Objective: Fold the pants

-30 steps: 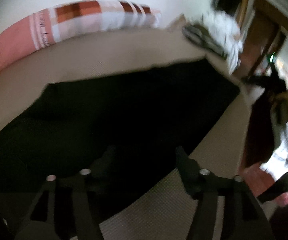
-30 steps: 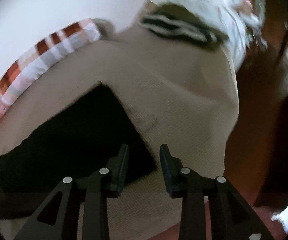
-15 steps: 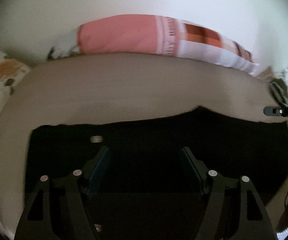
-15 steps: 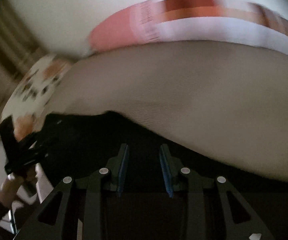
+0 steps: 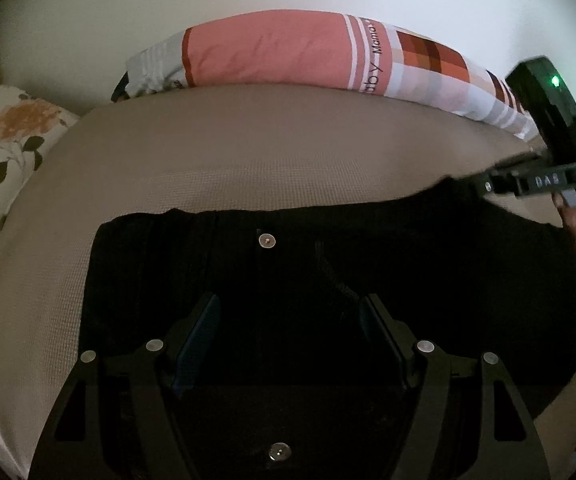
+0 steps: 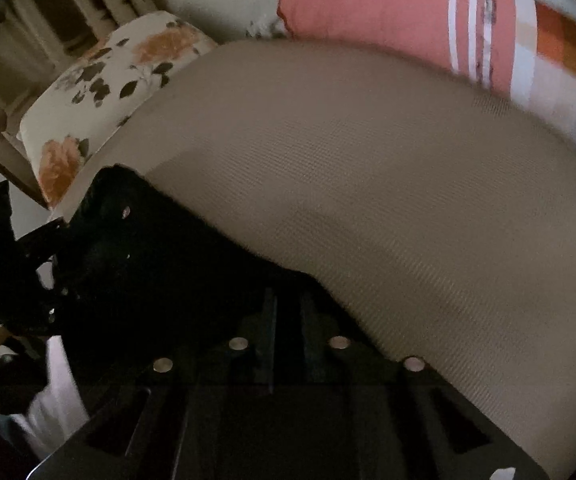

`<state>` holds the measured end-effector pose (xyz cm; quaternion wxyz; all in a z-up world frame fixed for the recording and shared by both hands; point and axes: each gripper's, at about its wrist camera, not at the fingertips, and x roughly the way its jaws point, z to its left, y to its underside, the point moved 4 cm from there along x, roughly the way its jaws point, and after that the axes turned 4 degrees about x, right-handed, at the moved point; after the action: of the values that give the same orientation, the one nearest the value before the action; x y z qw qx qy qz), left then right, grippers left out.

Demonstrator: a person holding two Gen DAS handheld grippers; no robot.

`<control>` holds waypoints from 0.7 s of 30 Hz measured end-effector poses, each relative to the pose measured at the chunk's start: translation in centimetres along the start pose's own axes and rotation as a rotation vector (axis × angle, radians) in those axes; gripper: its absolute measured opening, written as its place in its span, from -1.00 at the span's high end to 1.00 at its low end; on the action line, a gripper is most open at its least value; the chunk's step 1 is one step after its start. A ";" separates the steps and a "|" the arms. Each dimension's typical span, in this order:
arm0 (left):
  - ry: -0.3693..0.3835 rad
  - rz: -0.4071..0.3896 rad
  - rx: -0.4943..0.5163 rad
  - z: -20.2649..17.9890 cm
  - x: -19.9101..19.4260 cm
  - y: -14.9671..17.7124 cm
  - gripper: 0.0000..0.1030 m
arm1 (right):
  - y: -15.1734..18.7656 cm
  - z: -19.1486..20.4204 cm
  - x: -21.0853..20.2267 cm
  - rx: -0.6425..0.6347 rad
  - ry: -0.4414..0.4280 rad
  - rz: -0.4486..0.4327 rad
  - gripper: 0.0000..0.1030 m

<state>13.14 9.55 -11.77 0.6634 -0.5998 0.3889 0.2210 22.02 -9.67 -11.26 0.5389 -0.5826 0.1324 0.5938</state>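
Black pants (image 5: 328,264) lie spread flat on a beige bed (image 5: 247,152), with a metal waist button (image 5: 267,241) showing. My left gripper (image 5: 290,312) is open and hovers over the waist part of the pants. My right gripper (image 6: 288,316) is over the dark fabric (image 6: 159,264) with its fingers a narrow gap apart; whether cloth lies between them is too dark to tell. The right gripper also shows in the left wrist view (image 5: 544,176) at the far right edge of the pants. The left gripper shows in the right wrist view (image 6: 15,264) at the left.
A pink and checked pillow (image 5: 288,52) lies along the far edge of the bed by the white wall. A floral pillow (image 5: 3,148) sits at the left end. White cloth (image 6: 55,396) hangs below the bed's left edge in the right wrist view.
Both grippers have swung left from the foot end toward the waist end of the pants. The left gripper now sits over the waistband, and the right gripper's fingers stand closer together.
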 end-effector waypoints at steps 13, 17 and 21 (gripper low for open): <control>-0.004 -0.043 0.137 -4.5 -1.5 -1.9 -0.41 | 2.2 -1.9 -5.1 0.165 0.137 -0.168 0.49; 0.109 -0.048 0.165 -8.9 -0.8 -3.5 -0.43 | 7.3 -4.9 -9.1 0.258 0.226 -0.198 0.49; 0.174 -0.037 0.208 -13.2 0.4 -4.0 -0.43 | 13.2 -8.5 -11.2 0.376 0.334 -0.166 0.49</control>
<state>13.05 -4.04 -9.28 0.6897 -0.5518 0.4547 0.1144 13.31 -26.90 -10.56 0.6553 -0.5709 0.2792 0.4083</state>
